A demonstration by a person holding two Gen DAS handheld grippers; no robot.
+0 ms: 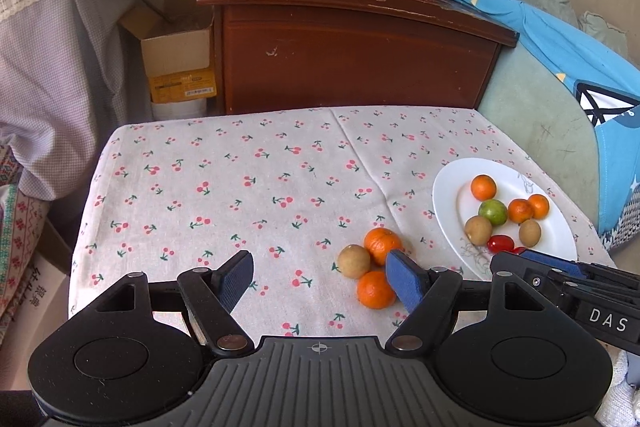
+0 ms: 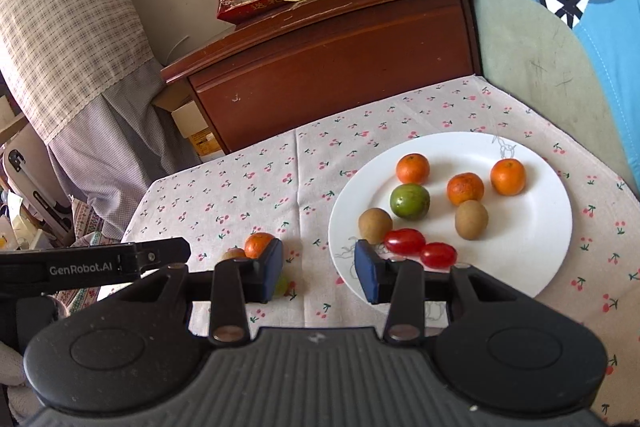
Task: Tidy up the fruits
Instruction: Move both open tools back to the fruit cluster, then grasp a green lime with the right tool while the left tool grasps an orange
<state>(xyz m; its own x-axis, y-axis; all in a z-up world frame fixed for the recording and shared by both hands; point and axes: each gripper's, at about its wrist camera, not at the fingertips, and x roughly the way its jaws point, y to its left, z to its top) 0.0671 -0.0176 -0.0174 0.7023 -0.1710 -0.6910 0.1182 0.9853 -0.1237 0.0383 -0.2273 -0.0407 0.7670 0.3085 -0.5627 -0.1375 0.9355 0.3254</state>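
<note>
While both grippers' jaws gape empty, left gripper (image 2: 96, 267) reads "GenRobot.AI", right gripper (image 1: 580, 291) "DAS"

"DAS" on right gripper (image 1: 520, 259) body; "GenRobot.AI" on left gripper (image 2: 176, 251) body.

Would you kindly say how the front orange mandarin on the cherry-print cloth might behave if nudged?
The round front orange mandarin would probably roll. It touches the brown longan, so that likely shifts too. The soft cherry-print cloth may slow it.
</note>
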